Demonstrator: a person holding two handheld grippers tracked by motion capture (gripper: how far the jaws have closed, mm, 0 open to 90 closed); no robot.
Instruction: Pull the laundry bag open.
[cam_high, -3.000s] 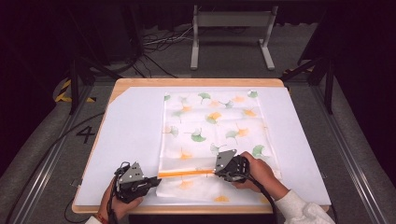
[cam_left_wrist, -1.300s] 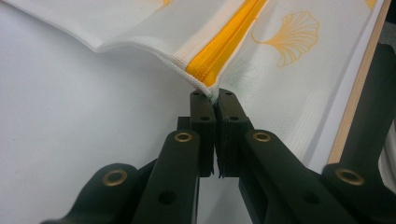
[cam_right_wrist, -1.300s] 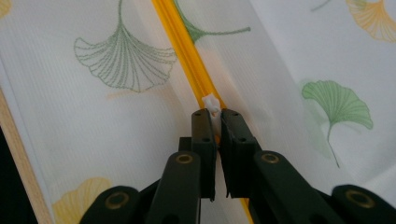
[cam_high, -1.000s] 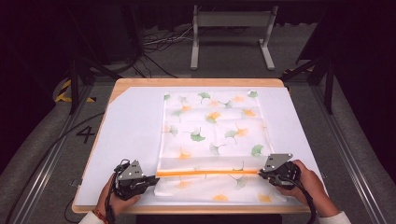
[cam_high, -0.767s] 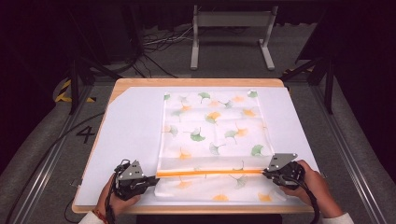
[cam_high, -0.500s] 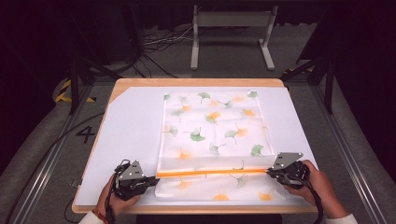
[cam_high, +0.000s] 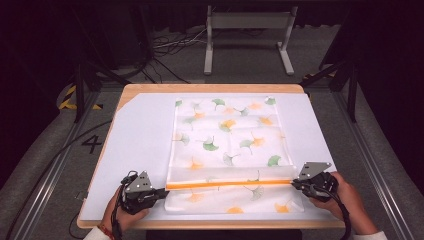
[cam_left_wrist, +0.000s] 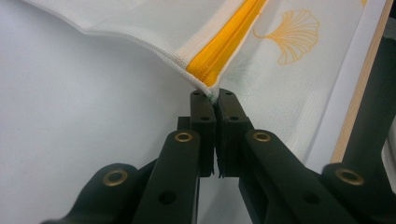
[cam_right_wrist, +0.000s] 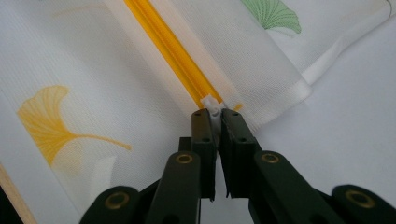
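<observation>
Lying flat on a white sheet (cam_high: 140, 135) that covers the wooden desk (cam_high: 210, 88), the bag (cam_high: 227, 140) is a thin white mesh pouch printed with green and orange ginkgo leaves, with an orange zipper (cam_high: 227, 183) running straight across it near the person's edge. The left claw (cam_high: 162, 192) sits at the zipper's left end, its jaws pressed together on the very corner of the bag; in the left gripper view the left claw (cam_left_wrist: 214, 95) pinches the white hem just where the orange zipper (cam_left_wrist: 229, 42) ends, and that corner of the bag (cam_left_wrist: 289, 93) is lifted slightly off the sheet (cam_left_wrist: 79, 121). The right claw (cam_high: 295, 182) is at the zipper's right end, near the bag's right edge. In the right gripper view the right claw (cam_right_wrist: 214, 112) has its jaws closed on the small white zipper pull (cam_right_wrist: 211, 101), with the orange zipper (cam_right_wrist: 168, 51) leading away from it across the bag (cam_right_wrist: 70, 70) and the bag's hemmed side edge just beside the tips. Between the two claws the zipper looks taut and level. Both hands rest at the near edge of the desk, well apart, one at each side of the bag. A metal stand (cam_high: 248, 35) sits on the floor beyond the desk.
</observation>
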